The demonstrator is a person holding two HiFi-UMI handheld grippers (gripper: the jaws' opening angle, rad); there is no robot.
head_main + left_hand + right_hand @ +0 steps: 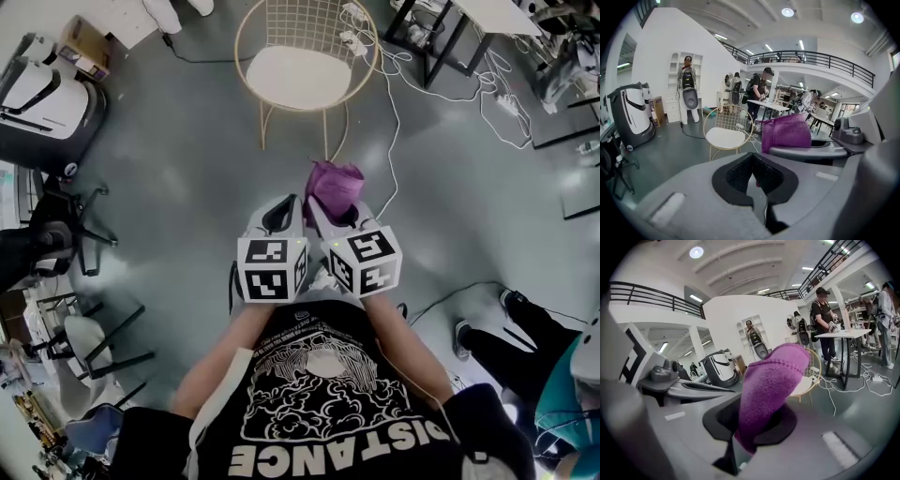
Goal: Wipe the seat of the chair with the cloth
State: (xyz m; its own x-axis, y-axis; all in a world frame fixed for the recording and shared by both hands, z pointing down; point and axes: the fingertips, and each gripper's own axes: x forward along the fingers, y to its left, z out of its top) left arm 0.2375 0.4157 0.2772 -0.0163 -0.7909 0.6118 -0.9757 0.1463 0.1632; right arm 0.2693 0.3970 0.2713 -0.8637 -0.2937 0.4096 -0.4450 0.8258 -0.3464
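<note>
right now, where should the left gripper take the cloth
Probably the free bunched end of the cloth, standing clear past the right gripper, which is shut on its lower end. Bring the left gripper in from the left, opening its shut jaws first.

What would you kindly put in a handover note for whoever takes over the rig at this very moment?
Left gripper: jaws together, nothing between them.
Right gripper: shut on the purple cloth, which sticks up out of its jaws.
Both grippers are held side by side in front of the person, above the floor.
The chair stands ahead on the floor, its white seat bare and well clear of the cloth.
Done: cloth is in hand.
Left: step up to the chair, bring the cloth down onto the seat and wipe it.
</note>
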